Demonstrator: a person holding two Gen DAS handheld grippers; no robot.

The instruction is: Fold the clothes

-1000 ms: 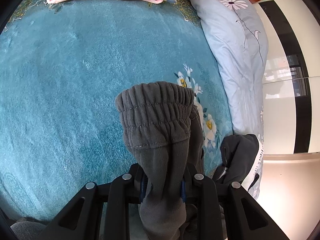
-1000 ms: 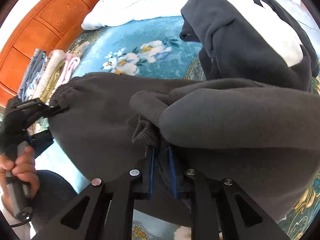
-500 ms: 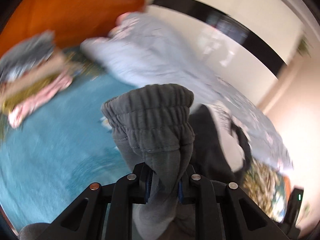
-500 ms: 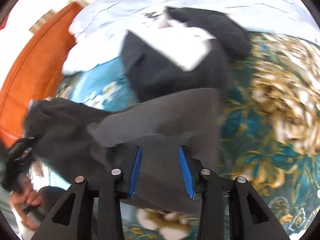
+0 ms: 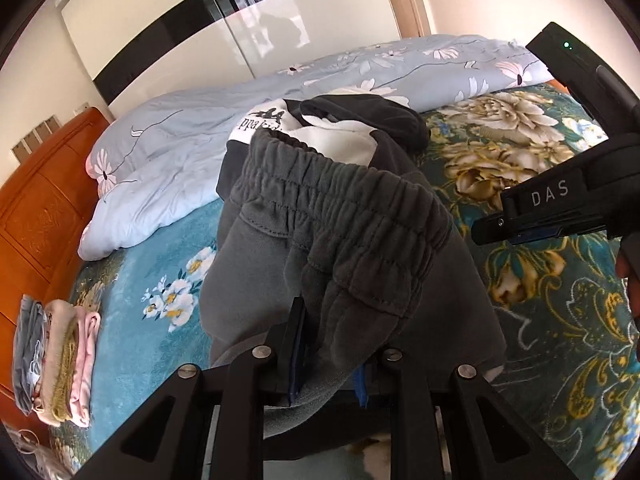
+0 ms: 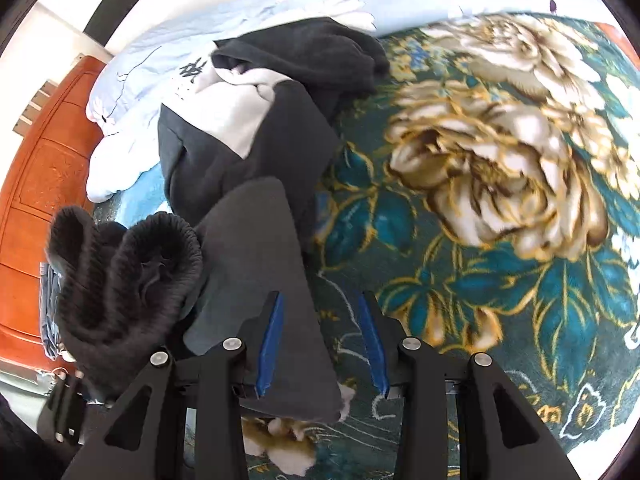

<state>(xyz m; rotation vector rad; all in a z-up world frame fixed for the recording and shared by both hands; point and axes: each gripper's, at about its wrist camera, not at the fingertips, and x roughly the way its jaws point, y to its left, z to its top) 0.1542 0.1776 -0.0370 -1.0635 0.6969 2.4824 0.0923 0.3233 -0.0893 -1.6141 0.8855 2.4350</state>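
Grey sweatpants (image 5: 340,232) lie folded on the bed, elastic waistband bunched up. My left gripper (image 5: 328,356) is shut on the waistband and holds it above the folded legs. In the right wrist view the same pants (image 6: 256,264) lie at lower left, the waistband (image 6: 120,280) lifted beside them. My right gripper (image 6: 320,344) is open and empty, its left finger over the edge of the pants. It also shows at the right of the left wrist view (image 5: 520,232).
A black and white hoodie (image 5: 344,128) lies crumpled just behind the pants. A stack of folded clothes (image 5: 56,360) sits at the left by the orange headboard (image 5: 36,208). A light blue floral duvet (image 5: 240,112) runs along the back. The bedspread (image 6: 500,184) is teal with gold flowers.
My right gripper opened and let go of the pants, then drew back right. My left gripper swung round with the waistband, and the pants now lie folded on the bed.
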